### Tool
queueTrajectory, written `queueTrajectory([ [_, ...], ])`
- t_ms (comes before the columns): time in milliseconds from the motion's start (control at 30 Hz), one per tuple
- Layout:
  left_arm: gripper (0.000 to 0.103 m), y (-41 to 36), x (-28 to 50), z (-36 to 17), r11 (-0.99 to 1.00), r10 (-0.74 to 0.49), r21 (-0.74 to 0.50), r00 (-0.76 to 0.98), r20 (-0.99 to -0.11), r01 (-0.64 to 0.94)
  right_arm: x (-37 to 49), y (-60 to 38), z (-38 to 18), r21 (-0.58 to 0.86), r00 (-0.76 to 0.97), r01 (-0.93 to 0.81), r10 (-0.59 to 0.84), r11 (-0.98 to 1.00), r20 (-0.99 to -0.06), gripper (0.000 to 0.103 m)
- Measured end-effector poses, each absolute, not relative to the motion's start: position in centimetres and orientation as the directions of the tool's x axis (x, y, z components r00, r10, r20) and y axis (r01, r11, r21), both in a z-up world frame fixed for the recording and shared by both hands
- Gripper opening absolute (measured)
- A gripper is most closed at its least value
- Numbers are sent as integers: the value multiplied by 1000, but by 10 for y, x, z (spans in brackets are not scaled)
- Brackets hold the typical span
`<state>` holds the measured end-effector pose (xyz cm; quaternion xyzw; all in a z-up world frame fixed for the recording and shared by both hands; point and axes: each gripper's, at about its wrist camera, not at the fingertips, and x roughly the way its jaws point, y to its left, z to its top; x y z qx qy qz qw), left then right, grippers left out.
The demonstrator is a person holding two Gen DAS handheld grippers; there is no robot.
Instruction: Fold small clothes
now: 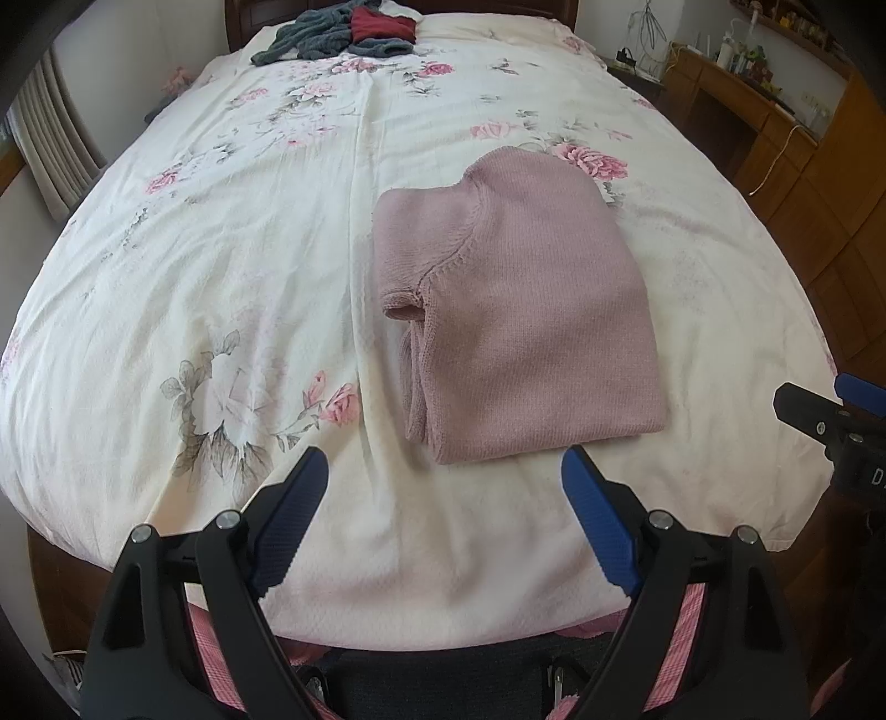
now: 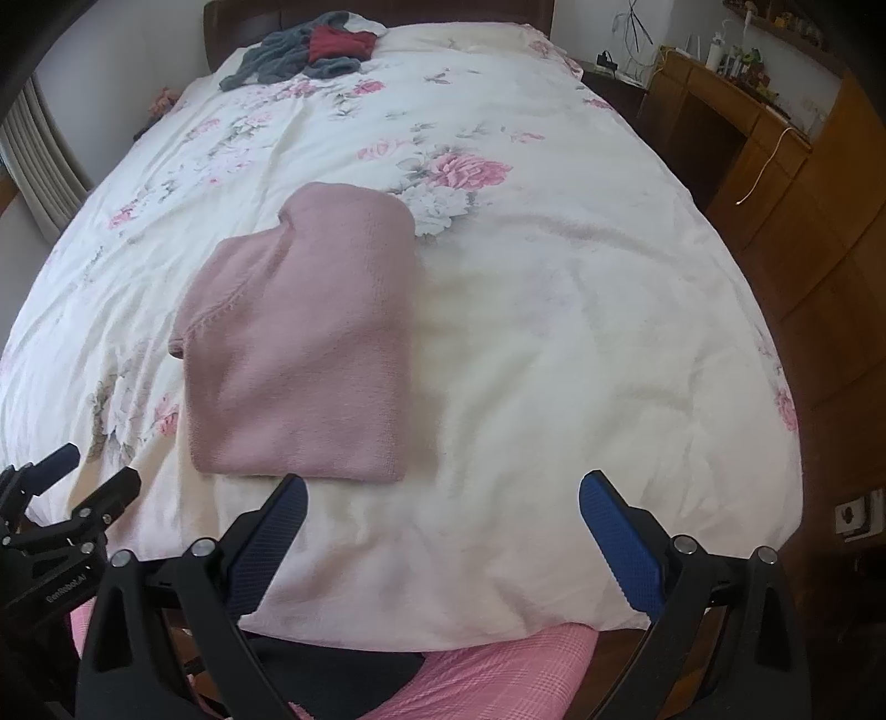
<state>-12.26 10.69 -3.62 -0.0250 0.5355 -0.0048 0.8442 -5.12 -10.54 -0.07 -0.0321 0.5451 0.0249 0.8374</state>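
The blue-padded fingers [image 1: 601,520] of the left gripper [image 1: 446,471] are spread wide and nothing is held between them; they are kept above the near edge of the bed [image 1: 221,277]. The fingers [image 2: 620,531] of the right gripper [image 2: 443,493] are likewise spread wide and empty, above the same edge. Just beyond both pairs of tips, a pink knitted sweater [image 1: 520,310] is laid folded into a compact rectangle on the floral bedcover [image 2: 554,310], its short sleeve turned toward the left side. No finger is touching it. At the far head of the bed, well apart from the sweater, a heap of grey and dark red clothes [image 1: 343,33] is seen. A wooden desk [image 2: 714,116] is placed to the right of the bed.
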Motion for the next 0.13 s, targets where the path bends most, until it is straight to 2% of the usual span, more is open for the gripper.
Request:
queueTrajectory([
  [133,86,107,-123,-37,999,-33,-46,428,-903,-20,-50,-107,-1,-20,401,-71,10,997,-916,99],
])
